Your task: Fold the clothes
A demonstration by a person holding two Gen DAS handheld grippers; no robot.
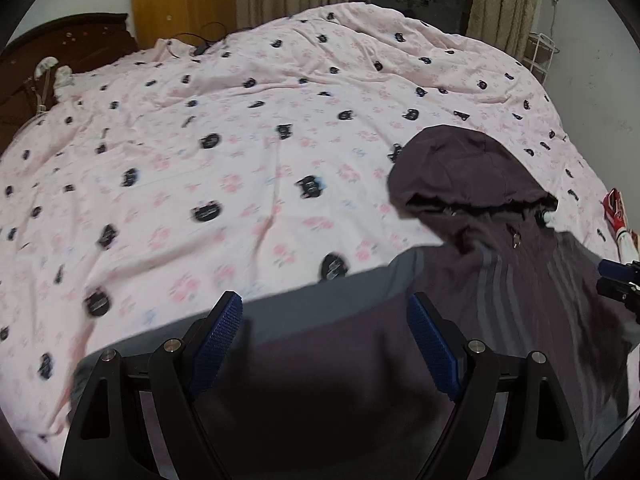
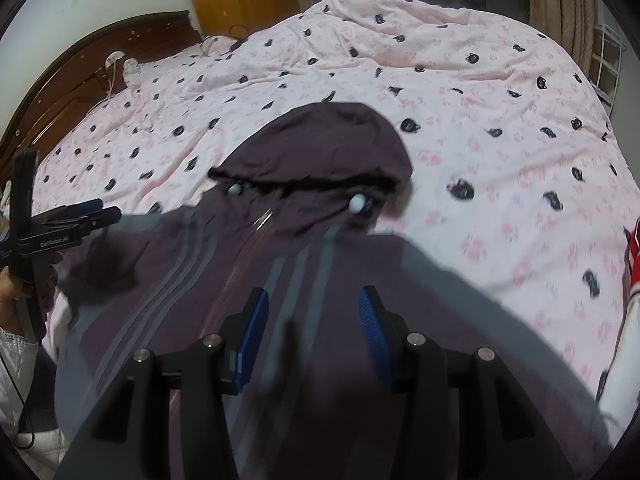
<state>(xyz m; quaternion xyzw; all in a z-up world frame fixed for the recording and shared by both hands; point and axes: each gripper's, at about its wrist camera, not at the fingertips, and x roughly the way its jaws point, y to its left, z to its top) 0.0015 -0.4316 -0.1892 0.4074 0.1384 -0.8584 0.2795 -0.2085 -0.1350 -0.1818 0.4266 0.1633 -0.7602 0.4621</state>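
Observation:
A dark purple hooded jacket [image 1: 500,264] with grey stripes lies spread on the pink patterned bedspread [image 1: 240,140], its hood [image 1: 460,168] pointing away from me. My left gripper [image 1: 324,308] hovers open over the jacket's grey-edged sleeve side, with nothing between its blue pads. In the right wrist view the jacket [image 2: 280,240] fills the middle, with its hood [image 2: 328,148] and two white cord ends above the zip. My right gripper [image 2: 314,296] stands open above the jacket's front, pads clear of the cloth. Each gripper shows in the other's view: the right gripper [image 1: 604,278], and the left gripper [image 2: 106,208] held by a hand.
A dark wooden headboard [image 2: 80,80] runs along the bed's left end, with a black cable [image 1: 204,36] near the pillow side. A red and white item [image 2: 632,256] lies at the right edge. Curtains, a wooden wardrobe and a white wire rack [image 1: 542,52] stand beyond the bed.

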